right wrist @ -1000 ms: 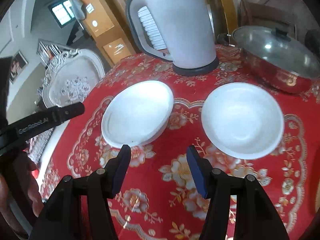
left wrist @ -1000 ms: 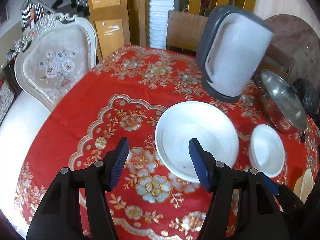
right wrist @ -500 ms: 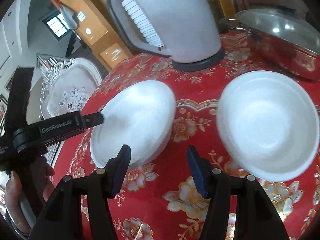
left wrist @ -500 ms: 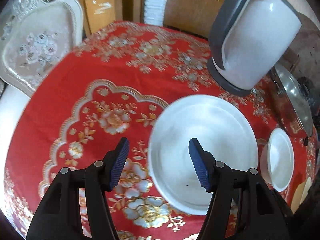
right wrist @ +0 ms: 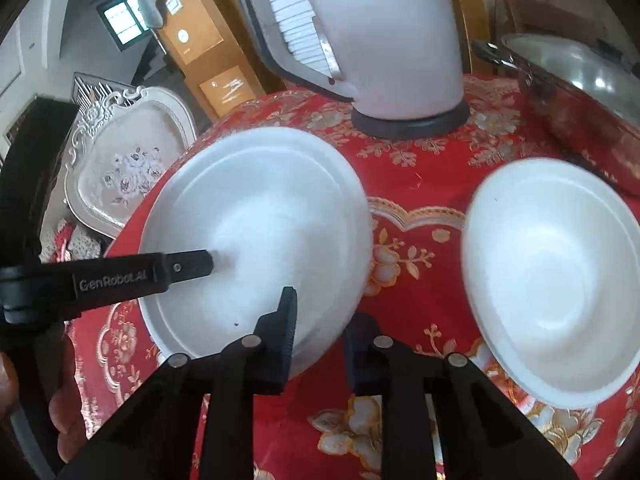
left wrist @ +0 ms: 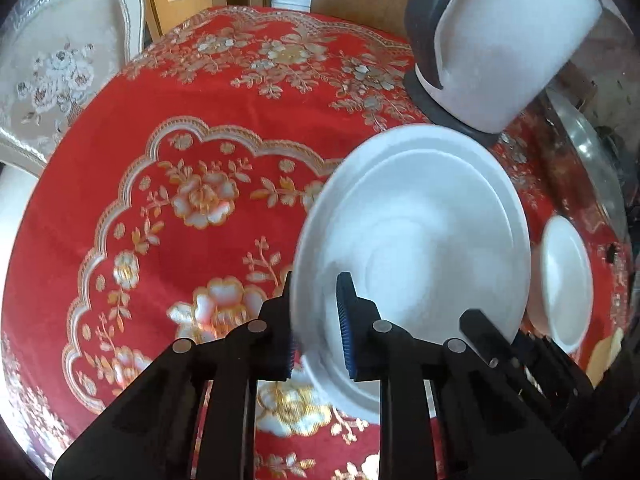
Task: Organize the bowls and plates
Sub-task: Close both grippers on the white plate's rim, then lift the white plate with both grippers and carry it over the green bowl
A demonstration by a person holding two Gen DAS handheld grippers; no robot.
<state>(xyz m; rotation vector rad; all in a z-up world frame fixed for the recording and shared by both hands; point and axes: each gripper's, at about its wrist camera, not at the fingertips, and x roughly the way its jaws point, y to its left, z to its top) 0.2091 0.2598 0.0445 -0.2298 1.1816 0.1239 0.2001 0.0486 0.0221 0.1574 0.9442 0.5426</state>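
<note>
A large white bowl stands on the red flowered tablecloth; it also shows in the right wrist view. My left gripper is shut on its near left rim, one finger inside, one outside. My right gripper is shut on the bowl's near right rim. A smaller white bowl sits to the right, seen also in the left wrist view. In the right wrist view the left gripper's finger reaches into the big bowl.
A white electric kettle on a grey base stands just behind the large bowl, also in the right wrist view. A steel lidded pot is at the back right. A pale ornate chair stands at the table's left.
Both grippers moved forward to the large bowl and closed on its rim, the left on its left side, the right on its right side. The bowl now looks tilted.
</note>
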